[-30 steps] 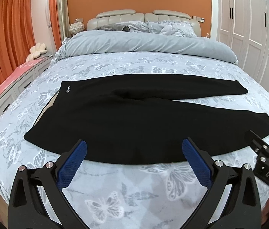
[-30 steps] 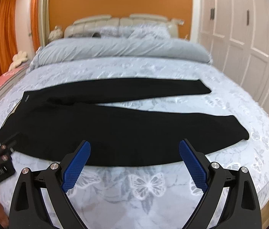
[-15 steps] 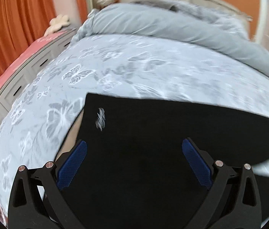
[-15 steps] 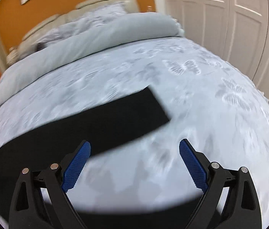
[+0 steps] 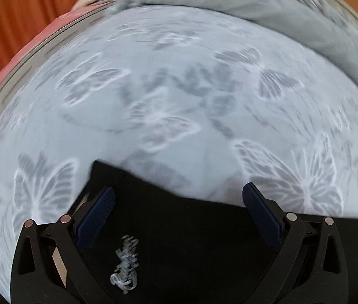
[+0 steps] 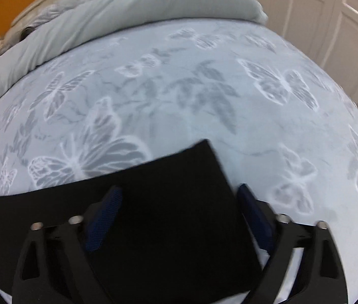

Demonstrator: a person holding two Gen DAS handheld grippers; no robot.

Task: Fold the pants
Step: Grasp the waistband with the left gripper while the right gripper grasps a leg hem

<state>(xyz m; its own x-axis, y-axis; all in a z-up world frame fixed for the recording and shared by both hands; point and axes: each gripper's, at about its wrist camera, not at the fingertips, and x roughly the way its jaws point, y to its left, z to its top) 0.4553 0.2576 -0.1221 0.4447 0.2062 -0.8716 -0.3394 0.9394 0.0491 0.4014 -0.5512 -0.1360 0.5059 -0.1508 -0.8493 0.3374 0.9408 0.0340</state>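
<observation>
The black pants lie flat on the bed. In the left wrist view their waistband corner [image 5: 179, 228], with a small silver logo [image 5: 125, 266], lies between the fingers of my open left gripper [image 5: 179, 197], close above the cloth. In the right wrist view a leg end [image 6: 179, 202] with a square cuff lies between the blue pads of my open right gripper [image 6: 179, 197], also low over it. Neither gripper holds cloth. The middle of the pants is out of view.
The bed cover [image 5: 179, 88] is pale blue with butterfly prints. A rolled grey duvet [image 6: 103, 12] lies at the head end. Orange curtains [image 5: 14, 25] stand on the left, white wardrobe doors [image 6: 331, 25] on the right.
Both grippers moved forward and down from the bed's near edge. The left went to the far waistband corner, the right to the far leg's cuff. Both stayed open.
</observation>
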